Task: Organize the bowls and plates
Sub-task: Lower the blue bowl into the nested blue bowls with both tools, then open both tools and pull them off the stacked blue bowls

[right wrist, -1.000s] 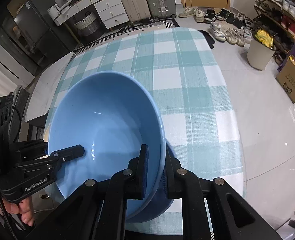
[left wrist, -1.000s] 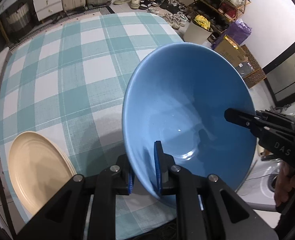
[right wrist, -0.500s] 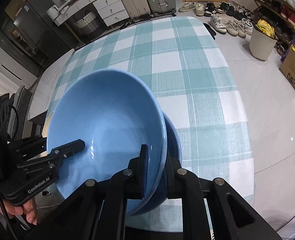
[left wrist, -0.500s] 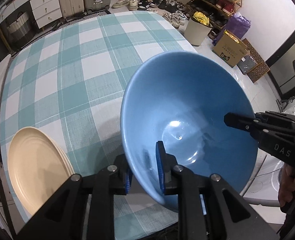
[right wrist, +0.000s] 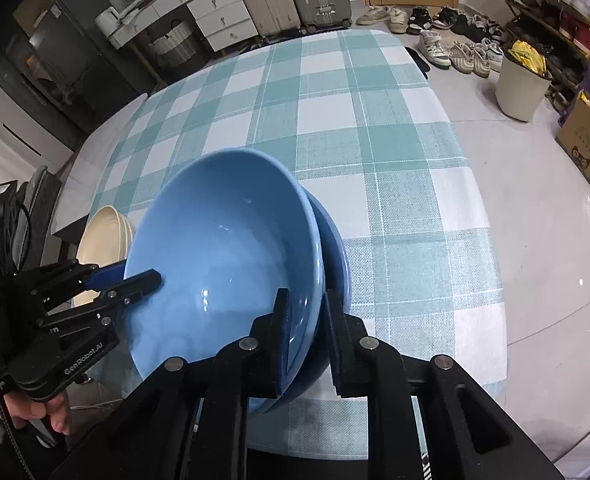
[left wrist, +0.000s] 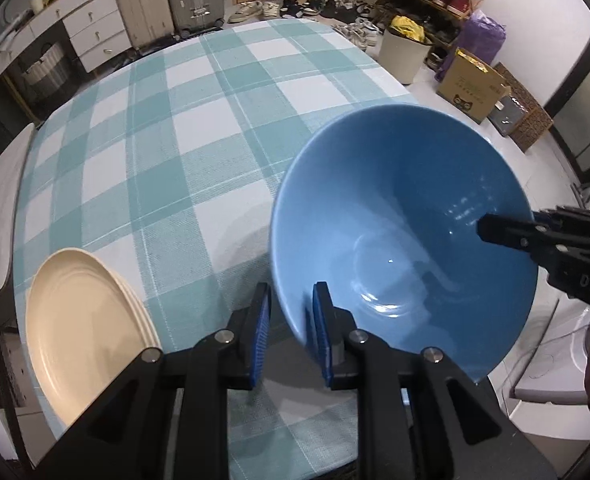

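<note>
A light blue bowl (left wrist: 407, 220) (right wrist: 223, 248) sits tilted inside a darker blue bowl (right wrist: 337, 248) near the front edge of the checked tablecloth (left wrist: 175, 140). My left gripper (left wrist: 291, 298) (right wrist: 127, 274) straddles the upper bowl's near rim. Its jaws are opening, with a gap between the outer pad and the bowl wall. My right gripper (right wrist: 307, 300) (left wrist: 511, 224) straddles both rims on the opposite side. Its jaws are opening too and look slack on the rims. Cream plates (left wrist: 83, 328) (right wrist: 103, 240) are stacked at the table's left edge.
The table's front edge runs just under both grippers. A person's hand (right wrist: 51, 412) holds the left gripper. On the floor to the right are a white bin (right wrist: 523, 84), a cardboard box (right wrist: 587, 148) and shoes. Suitcases and a drawer unit stand beyond the far edge.
Both grippers have sunk with the light blue bowl, which now rests in the darker bowl. Both pairs of jaws have widened slightly. The plate stack has come into the right wrist view.
</note>
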Demonstrator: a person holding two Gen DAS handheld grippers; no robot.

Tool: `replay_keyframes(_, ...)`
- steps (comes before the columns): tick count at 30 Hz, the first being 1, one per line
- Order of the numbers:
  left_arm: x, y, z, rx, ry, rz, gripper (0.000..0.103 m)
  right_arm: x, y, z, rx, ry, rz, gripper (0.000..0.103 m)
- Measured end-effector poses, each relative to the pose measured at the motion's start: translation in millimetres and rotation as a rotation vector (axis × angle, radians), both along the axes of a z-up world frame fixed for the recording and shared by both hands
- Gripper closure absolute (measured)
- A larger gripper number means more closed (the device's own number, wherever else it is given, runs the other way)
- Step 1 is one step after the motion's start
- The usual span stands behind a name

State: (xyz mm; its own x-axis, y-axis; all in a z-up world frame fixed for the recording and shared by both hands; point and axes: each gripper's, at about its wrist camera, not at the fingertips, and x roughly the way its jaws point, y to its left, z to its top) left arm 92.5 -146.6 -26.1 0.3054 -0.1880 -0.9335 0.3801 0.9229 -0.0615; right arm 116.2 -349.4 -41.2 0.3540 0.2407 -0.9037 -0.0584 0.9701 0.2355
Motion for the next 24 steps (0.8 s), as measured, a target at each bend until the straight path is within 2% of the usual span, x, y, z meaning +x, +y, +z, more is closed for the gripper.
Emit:
replay_keyframes(13, 0, 6, -1, -0.059, -0.032, 0.066, 0.080, -15, -8, 17, -0.013, -0.101, -0.024, 0.085)
replay_keyframes(17, -4, 9, 6, -0.066, -0.071, 0.087, 0.079, -21, -14, 28, -0.028, -0.174, -0.048, 0.085)
replay_keyframes(18, -5, 10, 9, -0.070, -0.083, 0.095, 0.077, -24, -14, 31, -0.042, -0.197, -0.052, 0.085)
replay_keyframes(20, -9, 12, 17, -0.078, -0.115, 0.112, 0.053, -30, -9, 39, -0.096, -0.258, -0.050, 0.085)
replay_keyframes(22, -13, 16, 28, -0.070, -0.176, 0.131, 0.053, -34, -1, 43, -0.151, -0.293, -0.030, 0.083)
replay_keyframes(24, -16, 20, 36, -0.085, -0.205, 0.139, 0.053, -36, 7, 45, -0.189, -0.319, -0.001, 0.083)
